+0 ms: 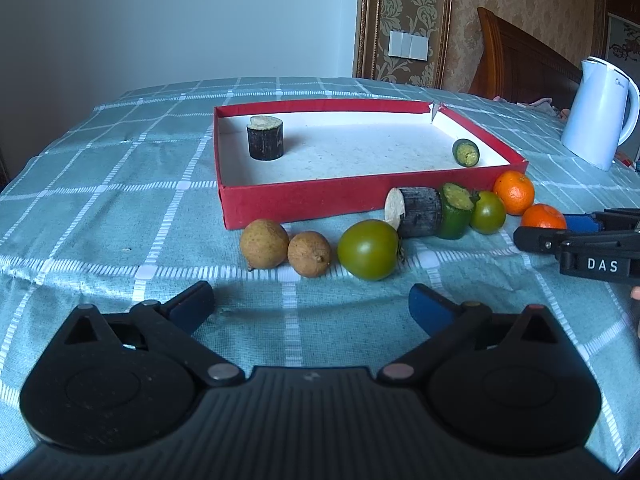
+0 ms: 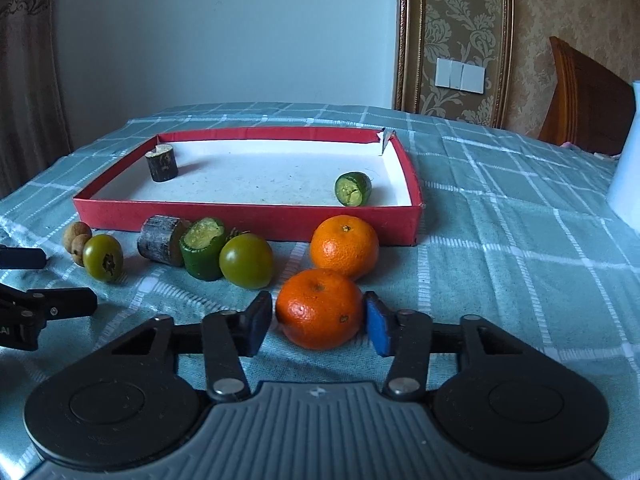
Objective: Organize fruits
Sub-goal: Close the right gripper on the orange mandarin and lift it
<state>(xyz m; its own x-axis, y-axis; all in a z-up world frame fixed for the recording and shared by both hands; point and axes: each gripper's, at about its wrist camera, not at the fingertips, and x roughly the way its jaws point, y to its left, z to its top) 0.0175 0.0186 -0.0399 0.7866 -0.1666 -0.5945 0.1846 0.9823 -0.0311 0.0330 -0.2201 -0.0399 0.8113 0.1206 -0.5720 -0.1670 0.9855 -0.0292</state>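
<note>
Left wrist view: the left tongs [image 1: 312, 304] stand wide open at the bottom of the frame, nothing between their blue pads, above the checked teal cloth [image 1: 100, 200] that covers the bench. At centre lies a shallow red box [image 1: 304, 200] with a white floor. Inside it, a dark cane segment [image 1: 265, 138] stands upright at upper left, and a green cut piece [image 1: 466, 153] lies near the right wall. In front of the box, a row of produce runs from left to right across the middle of the frame: two brown longans [image 1: 264, 249] [image 1: 309, 254] touching each other, a large green tomato [image 1: 368, 250], a second cane segment [image 1: 418, 212] lying on its side, a green cut chunk [image 1: 455, 210] pressed against it, a smaller green tomato [image 1: 487, 212], and a far tangerine [image 1: 514, 193]. A near tangerine [image 1: 543, 217] sits at right, partly hidden behind the right tongs [image 1: 580, 228], which enter from the right edge. A white kettle [image 1: 598, 114] stands at upper right.

Right wrist view: the right tongs [image 2: 318, 322] bracket the near tangerine [image 2: 320, 308] at lower centre of the frame; the right-hand pad touches its skin, the left-hand pad sits just beside it, and a firm grip cannot be confirmed. The fruit rests on the cloth, just in front of the far tangerine [image 2: 345, 246]. The left tongs [image 2: 44, 280] appear at the left edge.
</note>
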